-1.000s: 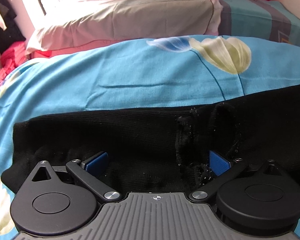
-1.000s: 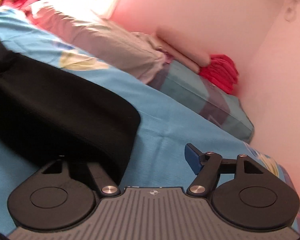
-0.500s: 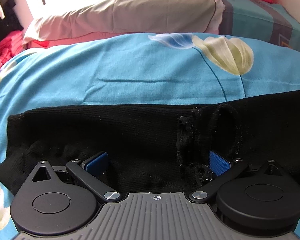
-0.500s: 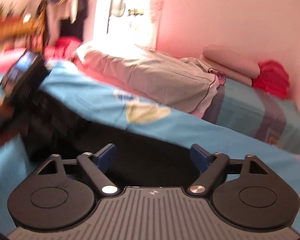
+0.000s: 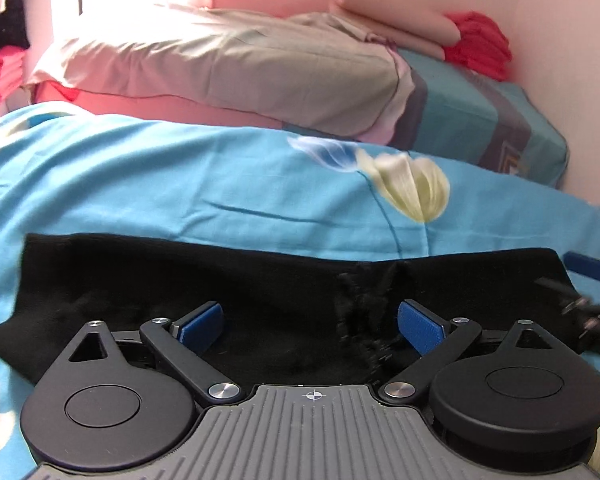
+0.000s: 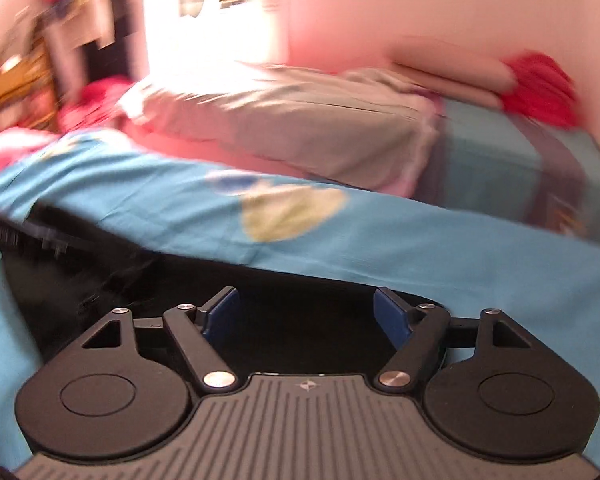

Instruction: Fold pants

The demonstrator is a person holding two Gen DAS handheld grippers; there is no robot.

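Black pants [image 5: 260,292] lie flat in a long folded strip across the blue flowered bedsheet [image 5: 180,184]. My left gripper [image 5: 310,326] is open, low over the pants' near edge, with nothing between its blue pads. My right gripper [image 6: 306,314] is open over the right end of the pants [image 6: 300,300], empty; its view is motion-blurred. The right gripper also shows at the right edge of the left wrist view [image 5: 592,288], beside the pants' right end.
A grey pillow [image 5: 220,68] and a blue-grey folded quilt [image 5: 480,120] lie at the bed's head, with pink and red folded cloth [image 5: 476,44] against the pink wall. Clothes hang at the far left [image 5: 0,8].
The right gripper let go of the pants' end, swung round to face the bed head, and moved down over the pants' right end. The left gripper pulled back and tilted up, still open.
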